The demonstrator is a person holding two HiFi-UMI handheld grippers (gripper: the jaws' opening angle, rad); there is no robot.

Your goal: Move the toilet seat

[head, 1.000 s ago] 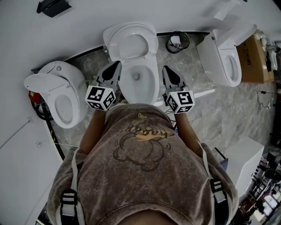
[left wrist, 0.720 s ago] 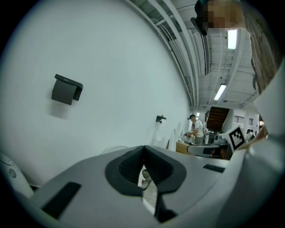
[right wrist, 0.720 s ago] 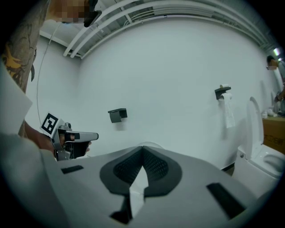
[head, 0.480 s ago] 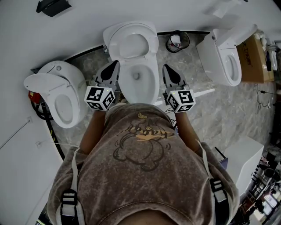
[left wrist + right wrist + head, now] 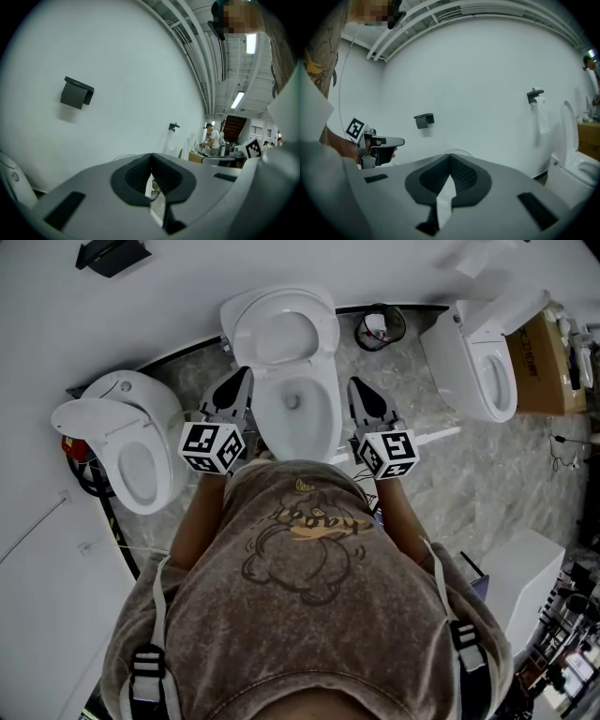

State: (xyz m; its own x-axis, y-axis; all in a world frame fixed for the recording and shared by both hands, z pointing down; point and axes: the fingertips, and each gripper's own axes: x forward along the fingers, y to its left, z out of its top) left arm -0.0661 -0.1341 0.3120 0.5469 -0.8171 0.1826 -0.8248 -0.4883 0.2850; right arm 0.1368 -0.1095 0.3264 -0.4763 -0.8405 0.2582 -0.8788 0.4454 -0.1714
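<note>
Middle white ceramic toilet bowl (image 5: 298, 423), white oval toilet seat (image 5: 323, 329) raised at the wall, left gripper (image 5: 246, 374) and right gripper (image 5: 354, 383) flanking the bowl, both fully closed and empty, positions nearly unchanged since a second ago.

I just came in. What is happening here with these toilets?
A person stands facing the middle toilet in a row of three and holds a gripper in each hand. The left gripper is beside the left edge of the bowl, and the right gripper is beside its right edge. Both have their jaws shut with nothing between them, and neither seems to touch the toilet. The seat looks raised towards the wall.
</note>
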